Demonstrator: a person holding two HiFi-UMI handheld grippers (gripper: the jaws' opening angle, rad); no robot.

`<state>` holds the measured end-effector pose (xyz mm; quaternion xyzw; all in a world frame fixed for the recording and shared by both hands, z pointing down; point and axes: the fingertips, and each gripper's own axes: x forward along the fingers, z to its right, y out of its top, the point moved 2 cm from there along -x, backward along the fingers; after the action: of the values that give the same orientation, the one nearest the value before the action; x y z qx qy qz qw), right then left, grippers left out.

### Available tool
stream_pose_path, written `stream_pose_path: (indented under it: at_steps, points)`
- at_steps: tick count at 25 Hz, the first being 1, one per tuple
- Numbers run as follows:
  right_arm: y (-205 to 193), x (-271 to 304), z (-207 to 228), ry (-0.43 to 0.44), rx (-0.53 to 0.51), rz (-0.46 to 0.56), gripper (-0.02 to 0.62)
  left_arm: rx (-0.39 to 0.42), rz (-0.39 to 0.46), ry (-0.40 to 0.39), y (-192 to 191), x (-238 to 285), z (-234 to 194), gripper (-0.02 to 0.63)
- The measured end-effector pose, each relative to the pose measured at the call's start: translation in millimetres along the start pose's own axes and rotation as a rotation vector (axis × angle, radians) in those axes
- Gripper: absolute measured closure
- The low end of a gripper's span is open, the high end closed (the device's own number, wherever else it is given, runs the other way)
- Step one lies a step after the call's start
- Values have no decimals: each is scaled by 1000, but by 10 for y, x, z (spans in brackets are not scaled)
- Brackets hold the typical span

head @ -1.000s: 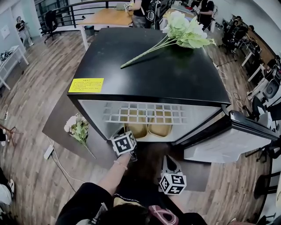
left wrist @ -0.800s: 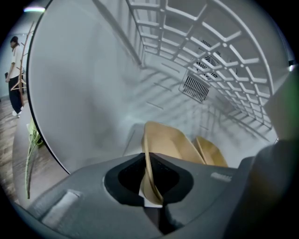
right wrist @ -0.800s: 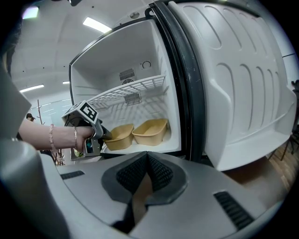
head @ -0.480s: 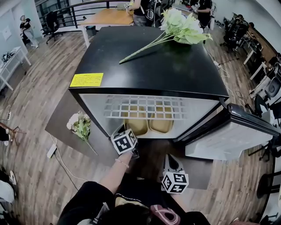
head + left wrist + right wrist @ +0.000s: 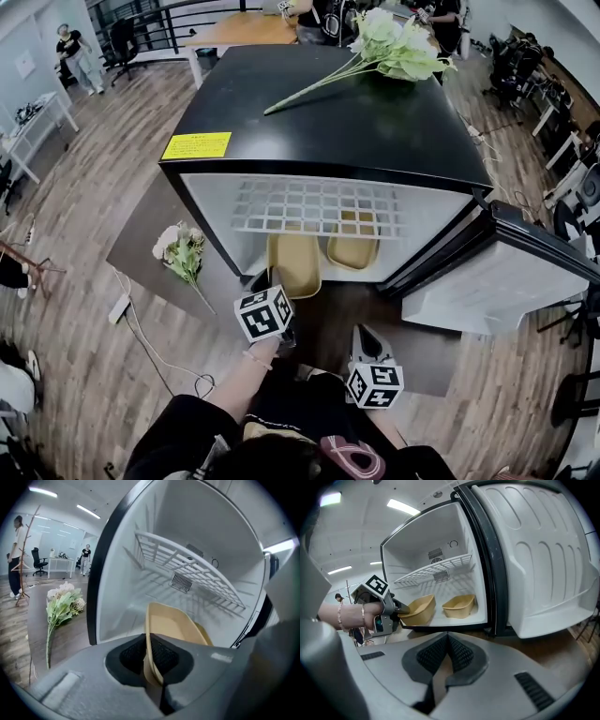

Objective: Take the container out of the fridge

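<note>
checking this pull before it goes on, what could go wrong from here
1. The left gripper, whose jaws have just been closing, pinches only the thin near rim of the container; partly out of the fridge, it may tilt or slip.
2. The right gripper is shut and empty, away from it, so nothing would catch it.

Wood-plank floor [image 5: 66, 234] fills the left. Upper left: a white desk [image 5: 39, 114], a black office chair [image 5: 122, 37], a dark railing [image 5: 178, 14]. A wooden table [image 5: 239, 28] sits top centre. Strip lights [image 5: 89, 512] cross the ceiling.
</note>
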<state>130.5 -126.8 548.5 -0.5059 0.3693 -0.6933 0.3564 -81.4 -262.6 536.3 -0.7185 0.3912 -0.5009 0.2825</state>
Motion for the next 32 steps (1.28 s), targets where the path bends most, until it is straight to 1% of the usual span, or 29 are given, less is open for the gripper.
stream_pose_path:
  at_steps: [8, 14, 17, 21, 25, 32]
  points:
    - [-130, -141, -48, 45, -27, -25, 588, -29, -12, -9, -264, -479, -57, 580]
    - [-212, -249, -58, 69, -55, -41, 588, -34, -40, 26, -554, -727, -173, 580]
    - [-266, -295, -63, 82, -63, -51, 588, -42, -61, 46, -760, -834, -221, 580]
    - [-317, -313, -74, 102, -77, -59, 588, -50, -79, 68, -979, -876, -278, 580]
    - [-346, -347, -89, 119, -93, -64, 588, -52, -95, 114, -1153, -876, -398, 580]
    - [-373, -352, -47, 119, -108, -73, 588, -41, -111, 159, -1269, -797, -531, 580]
